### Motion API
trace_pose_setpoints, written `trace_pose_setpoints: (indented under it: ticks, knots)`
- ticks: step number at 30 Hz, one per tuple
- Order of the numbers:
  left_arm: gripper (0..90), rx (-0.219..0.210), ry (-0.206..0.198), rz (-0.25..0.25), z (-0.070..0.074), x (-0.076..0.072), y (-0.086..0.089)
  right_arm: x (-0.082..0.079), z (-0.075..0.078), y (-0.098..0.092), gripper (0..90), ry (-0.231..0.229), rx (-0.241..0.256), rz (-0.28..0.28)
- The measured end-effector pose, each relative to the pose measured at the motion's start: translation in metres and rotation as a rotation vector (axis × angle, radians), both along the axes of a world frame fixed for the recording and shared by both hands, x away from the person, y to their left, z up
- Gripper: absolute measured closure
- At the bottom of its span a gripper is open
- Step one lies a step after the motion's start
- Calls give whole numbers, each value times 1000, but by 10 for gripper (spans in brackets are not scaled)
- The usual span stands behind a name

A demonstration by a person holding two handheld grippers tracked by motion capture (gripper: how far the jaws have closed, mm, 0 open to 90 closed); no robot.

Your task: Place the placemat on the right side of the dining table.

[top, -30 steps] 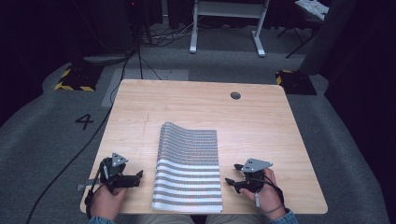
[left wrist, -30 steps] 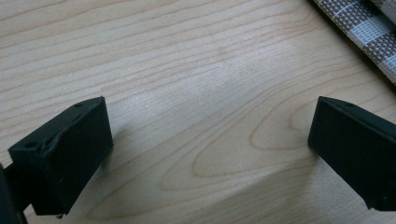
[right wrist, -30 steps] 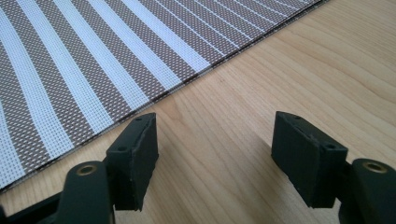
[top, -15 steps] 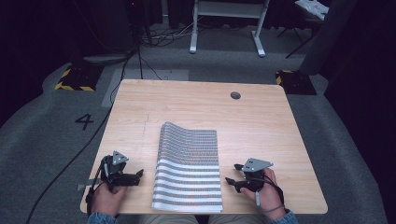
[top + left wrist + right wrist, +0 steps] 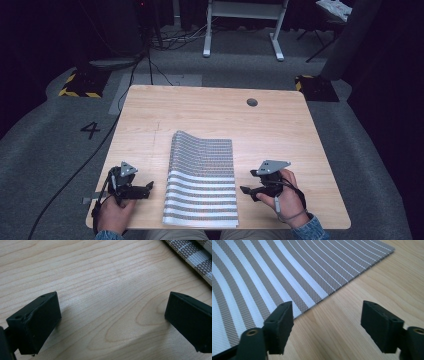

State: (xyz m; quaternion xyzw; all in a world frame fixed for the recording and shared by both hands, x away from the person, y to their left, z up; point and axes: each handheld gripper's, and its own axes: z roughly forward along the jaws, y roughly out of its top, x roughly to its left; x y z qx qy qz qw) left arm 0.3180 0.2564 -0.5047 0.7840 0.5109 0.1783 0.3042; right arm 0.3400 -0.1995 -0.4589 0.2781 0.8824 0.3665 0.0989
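A grey and white striped woven mat point(image 5: 202, 179) lies in the middle of the wooden table point(image 5: 215, 115), its near end at the front edge and its far left corner slightly raised. My left gripper point(image 5: 148, 188) rests open on the bare wood just left of the mat, jaws pointing toward it. In the left gripper view the open gripper point(image 5: 112, 322) frames bare table, with the mat's corner point(image 5: 195, 252) at the upper right. My right gripper point(image 5: 245, 191) sits open just right of the mat. The right gripper view has the gripper point(image 5: 325, 327) straddling the mat's edge point(image 5: 287, 277).
A round cable hole point(image 5: 252, 102) is in the table near the far right. Around the table are grey carpet, a black cable point(image 5: 75, 170) at the left, a white frame's legs point(image 5: 240, 30) at the back and yellow-black marked blocks point(image 5: 77, 85).
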Motion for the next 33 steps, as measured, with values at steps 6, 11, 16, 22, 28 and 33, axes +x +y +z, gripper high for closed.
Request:
trace_pose_setpoints:
  ticks: [6, 11, 16, 22, 28, 33]
  knots:
    - [5, -2, 3, 2, 0, -1, 1, 11, 16, 15, 174, 10, -9, 60]
    - [5, 0, 3, 5, 0, -1, 0, 17, 31, 27, 163, -15, 43, 85]
    - [3, -5, 2, -2, 0, 0, 1, 22, 39, 42, 164, 4, 50, 121]
    - [4, -5, 1, -5, 0, 0, 1, 24, 48, 65, 163, 22, 66, 142]
    - [8, -2, -1, 1, 0, -1, 1, 33, 47, 97, 163, 29, 65, 189]
    - [8, -1, -1, 4, 0, -2, 1, 40, 45, 126, 163, 35, 78, 217]
